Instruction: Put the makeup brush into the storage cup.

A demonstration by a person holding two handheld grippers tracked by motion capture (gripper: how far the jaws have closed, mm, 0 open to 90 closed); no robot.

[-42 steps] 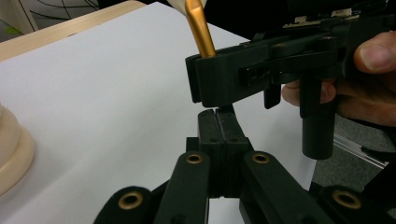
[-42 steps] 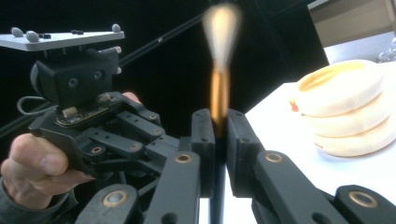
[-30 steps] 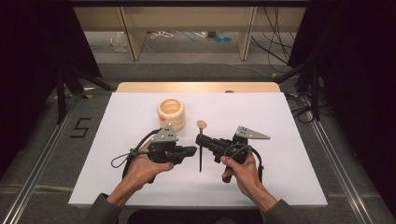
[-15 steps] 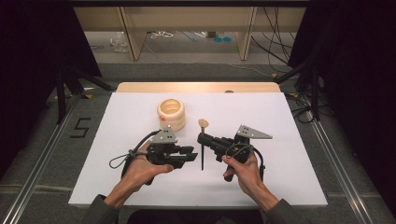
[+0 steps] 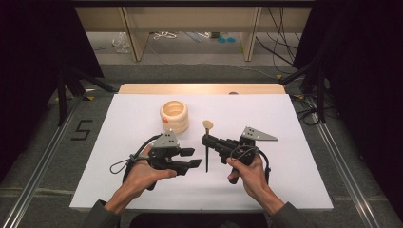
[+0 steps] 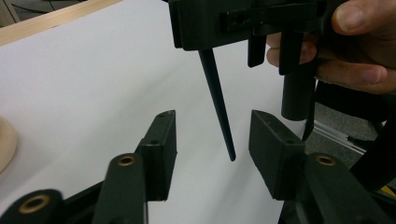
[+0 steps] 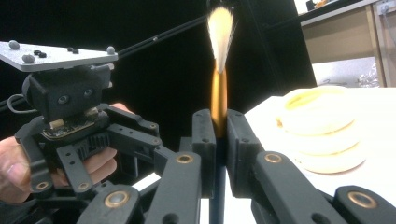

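A thin brush with a black handle [image 5: 206, 160] and pale bristles [image 5: 207, 125] hangs upright over the white board. My right gripper [image 5: 205, 140] is shut on it near the golden ferrule [image 7: 219, 91], bristles up. My left gripper [image 5: 191, 158] stands just left of the handle's lower end. Its jaws have just been opening. In the left gripper view the pointed handle tip [image 6: 223, 128] hangs between the open left gripper [image 6: 212, 144] without touching either pad. A stack of cream rings [image 5: 174, 115] sits on the board behind the left gripper.
The white board [image 5: 294, 156] covers a wooden table [image 5: 199, 88]. The ring stack [image 7: 322, 130] lies to the right in the right gripper view. Metal rails [image 5: 38, 166] run along both sides, with cables and shelving on the floor beyond the table.
The left gripper's jaws have spread apart and let go of the brush handle, which now hangs free between them. Both hands and the brush stay in place.
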